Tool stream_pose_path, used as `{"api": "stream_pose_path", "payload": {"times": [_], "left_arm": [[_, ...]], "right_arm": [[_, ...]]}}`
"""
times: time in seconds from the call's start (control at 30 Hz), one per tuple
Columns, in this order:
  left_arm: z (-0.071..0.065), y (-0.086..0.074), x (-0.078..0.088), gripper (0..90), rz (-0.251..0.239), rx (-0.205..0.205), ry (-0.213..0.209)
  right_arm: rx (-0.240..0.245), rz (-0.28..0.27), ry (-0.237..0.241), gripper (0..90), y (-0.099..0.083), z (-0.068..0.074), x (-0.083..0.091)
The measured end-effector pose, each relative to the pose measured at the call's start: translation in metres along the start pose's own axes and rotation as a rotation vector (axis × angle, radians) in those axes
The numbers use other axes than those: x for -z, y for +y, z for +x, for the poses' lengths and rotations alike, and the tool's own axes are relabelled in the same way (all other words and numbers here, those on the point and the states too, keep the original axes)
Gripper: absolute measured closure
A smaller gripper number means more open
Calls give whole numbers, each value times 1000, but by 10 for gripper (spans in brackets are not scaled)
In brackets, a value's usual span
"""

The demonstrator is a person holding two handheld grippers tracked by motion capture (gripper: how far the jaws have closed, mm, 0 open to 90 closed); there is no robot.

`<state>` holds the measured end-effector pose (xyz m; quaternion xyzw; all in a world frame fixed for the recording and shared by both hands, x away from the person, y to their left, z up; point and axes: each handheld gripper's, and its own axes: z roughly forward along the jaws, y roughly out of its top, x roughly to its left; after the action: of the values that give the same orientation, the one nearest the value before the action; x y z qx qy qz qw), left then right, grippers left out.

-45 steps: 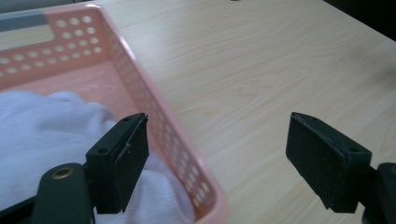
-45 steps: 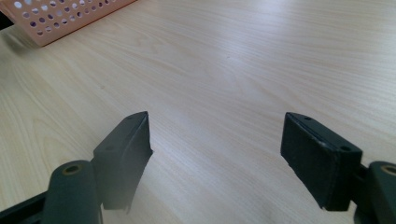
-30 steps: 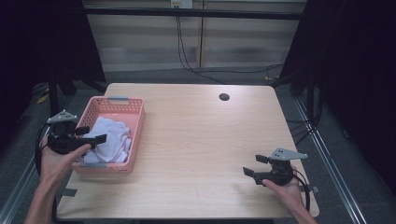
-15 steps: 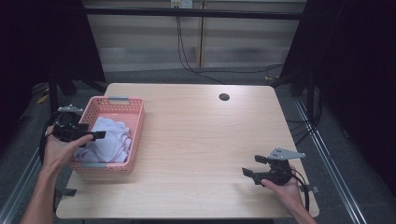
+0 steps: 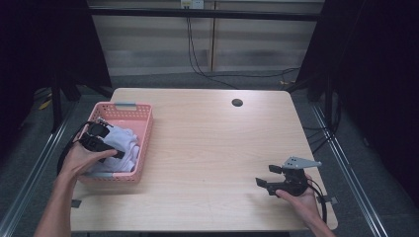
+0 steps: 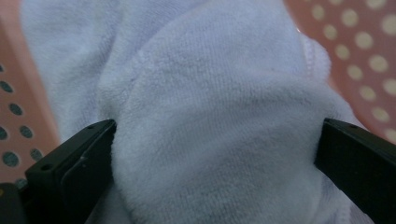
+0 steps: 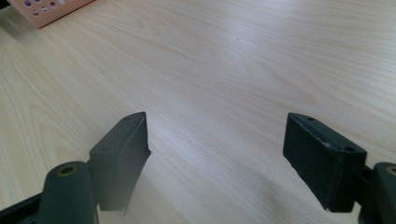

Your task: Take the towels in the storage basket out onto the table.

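Left tool (image 5: 101, 140) lowered into basket (image 5: 143, 126), jaws wide, straddling white towel (image 6: 219, 121) close-up

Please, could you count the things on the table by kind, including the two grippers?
Pink basket: 1
White towel in the basket: 1 bundle; whether more than one piece, I cannot tell
Grippers: 2, the left gripper and the right gripper
Total: 4

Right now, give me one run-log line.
left gripper: open, astride white towel in pink basket | right gripper: open, over bare table
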<state>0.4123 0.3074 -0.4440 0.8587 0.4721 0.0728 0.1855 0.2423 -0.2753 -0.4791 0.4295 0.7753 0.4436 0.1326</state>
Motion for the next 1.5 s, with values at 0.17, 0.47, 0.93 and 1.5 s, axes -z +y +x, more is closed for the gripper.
{"api": "stream_pose_path", "payload": {"times": [0.17, 0.47, 0.93, 1.5], "left_arm": [[5, 5, -8, 0, 50, 21, 6], [6, 4, -21, 0, 84, 18, 51], [3, 10, -26, 283, 132, -7, 212], [13, -3, -2, 495, -24, 70, 27]], "right_arm": [[2, 4, 2, 219, 0, -1, -1], [2, 8, 9, 227, -1, 0, -1], [2, 13, 20, 232, -1, 2, -3], [-4, 7, 20, 224, 0, 0, -2]]}}
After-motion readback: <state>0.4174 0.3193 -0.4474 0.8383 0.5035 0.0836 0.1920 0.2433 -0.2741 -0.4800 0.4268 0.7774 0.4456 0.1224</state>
